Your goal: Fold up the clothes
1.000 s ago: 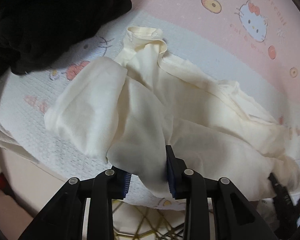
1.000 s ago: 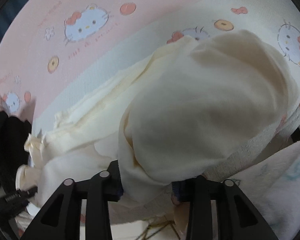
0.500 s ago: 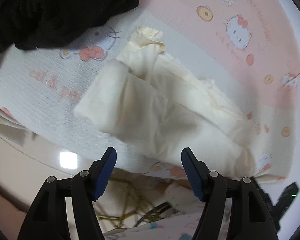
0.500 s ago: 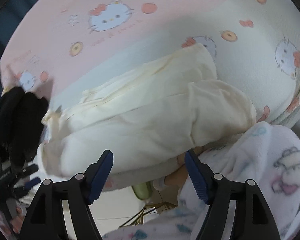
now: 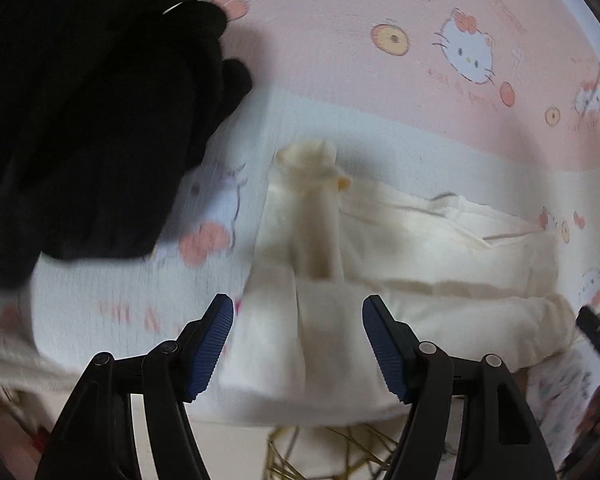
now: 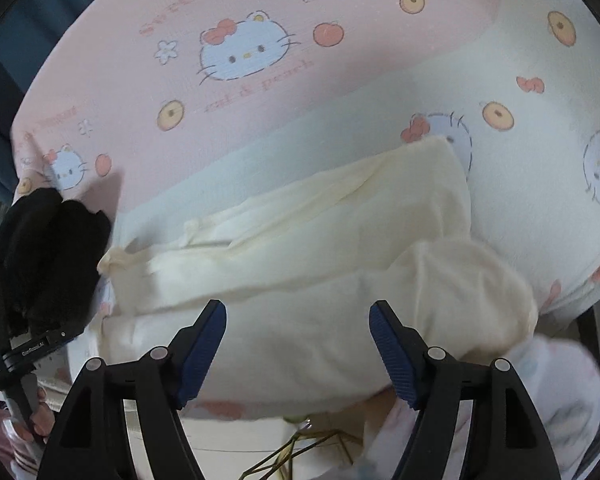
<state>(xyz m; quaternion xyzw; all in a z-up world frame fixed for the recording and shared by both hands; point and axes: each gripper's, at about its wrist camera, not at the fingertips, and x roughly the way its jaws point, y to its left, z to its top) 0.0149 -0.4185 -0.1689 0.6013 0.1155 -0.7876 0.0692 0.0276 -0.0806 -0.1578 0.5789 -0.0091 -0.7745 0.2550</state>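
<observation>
Both tools spread wide, cream garment lying folded just ahead of them.

Nearest me, my left tool (image 5: 298, 344) has its jaws apart with nothing between them, poised over the near end of the cream garment (image 5: 400, 272); my right tool (image 6: 298, 348) is likewise spread and empty above the same garment (image 6: 320, 248). The garment lies in a long folded band along the near edge of the cartoon-cat sheet (image 5: 380, 80), its collar end pointing towards the black clothing (image 5: 92, 120) heaped just beyond on the left. Further back the sheet (image 6: 260, 8) turns pink.
</observation>
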